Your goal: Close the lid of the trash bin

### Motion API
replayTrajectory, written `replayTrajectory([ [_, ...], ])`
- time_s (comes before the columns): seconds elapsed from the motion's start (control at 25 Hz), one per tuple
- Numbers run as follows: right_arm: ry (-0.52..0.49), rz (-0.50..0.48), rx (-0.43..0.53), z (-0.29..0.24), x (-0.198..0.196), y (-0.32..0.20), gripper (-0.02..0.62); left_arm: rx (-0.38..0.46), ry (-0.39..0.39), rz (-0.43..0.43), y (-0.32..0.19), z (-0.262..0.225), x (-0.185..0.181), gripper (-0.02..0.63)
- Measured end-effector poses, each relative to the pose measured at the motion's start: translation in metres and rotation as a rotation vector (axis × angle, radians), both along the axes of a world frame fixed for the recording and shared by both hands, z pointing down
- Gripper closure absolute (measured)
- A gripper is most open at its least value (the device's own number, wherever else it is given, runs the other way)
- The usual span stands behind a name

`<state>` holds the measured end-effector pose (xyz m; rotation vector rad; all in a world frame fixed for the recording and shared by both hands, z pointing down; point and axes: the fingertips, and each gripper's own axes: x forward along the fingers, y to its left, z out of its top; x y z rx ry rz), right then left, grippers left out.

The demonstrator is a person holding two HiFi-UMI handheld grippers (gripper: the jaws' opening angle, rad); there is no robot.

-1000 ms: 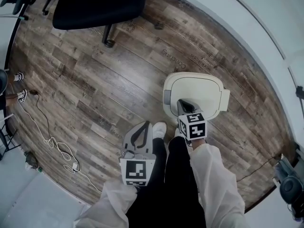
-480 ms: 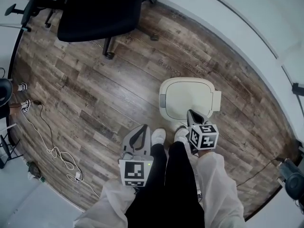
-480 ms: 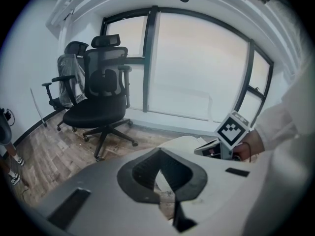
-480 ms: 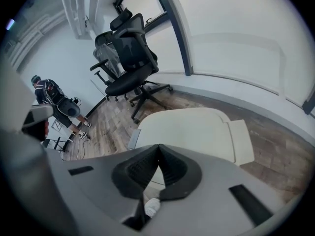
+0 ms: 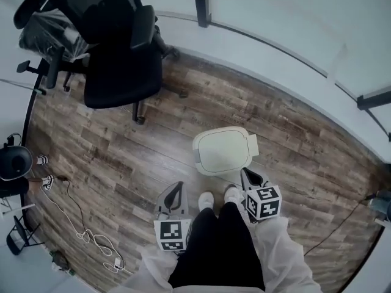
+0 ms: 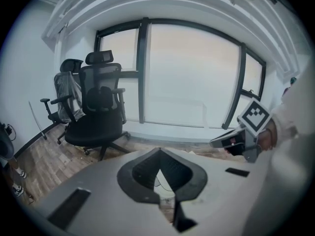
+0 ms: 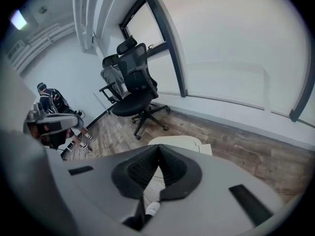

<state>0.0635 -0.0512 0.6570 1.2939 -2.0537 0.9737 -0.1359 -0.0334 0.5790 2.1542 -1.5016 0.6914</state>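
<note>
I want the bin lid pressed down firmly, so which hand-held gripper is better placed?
The right hand-held gripper: its tip sits beside the bin lid, while the left hand-held gripper is farther off.

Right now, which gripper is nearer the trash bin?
Right. The right gripper is just by the trash bin's near right corner; the left gripper is farther off, down-left of it.

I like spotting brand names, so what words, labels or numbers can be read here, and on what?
None can be read.
Cube on the left claw, cube on the right claw: black-and-white square patterns, no letters.
Trash bin: no label showing on it.
</note>
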Motion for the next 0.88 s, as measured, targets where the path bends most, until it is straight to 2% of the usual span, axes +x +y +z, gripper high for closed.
replayTrajectory([
  [0.24,-0.01,0.028,0.092,-0.109,0.022,0.019,0.571,0.044,0.017,0.041,0.006,-0.081,0.017,0.598],
  [0.48,-0.005,0.012,0.198,-0.207,0.036,0.039,0.571,0.142,0.035,0.065,0.004,-0.175,0.026,0.598],
  [0.68,-0.054,0.069,0.331,-0.308,0.045,0.051,0.572,0.208,0.059,0.101,0.012,-0.244,0.042,0.598],
  [0.88,-0.096,0.122,0.448,-0.392,0.051,0.057,0.571,0.247,0.091,0.137,0.019,-0.293,0.059,0.598],
])
